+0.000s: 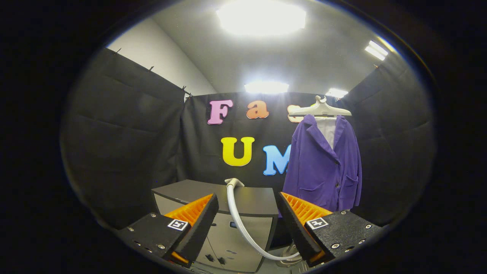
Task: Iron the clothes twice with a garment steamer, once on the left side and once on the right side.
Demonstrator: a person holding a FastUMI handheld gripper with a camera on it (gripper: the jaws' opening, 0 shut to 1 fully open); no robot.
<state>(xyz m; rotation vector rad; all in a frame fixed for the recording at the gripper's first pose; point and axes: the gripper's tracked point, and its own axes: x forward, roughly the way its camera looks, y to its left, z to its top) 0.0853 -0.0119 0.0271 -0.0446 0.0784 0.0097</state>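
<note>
Beyond the gripper, whose fingers are standing apart and empty, a purple jacket is hanging beside the steamer hose.

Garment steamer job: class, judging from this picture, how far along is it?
Done: nothing visibly; the purple jacket hangs on its white hanger, untouched. In hand: nothing; the tongs stand open and empty, with the steamer head resting on the grey cabinet beyond them, its hose curving down between the fingers. Left: grasp the steamer, then steam the left and right sides.
</note>
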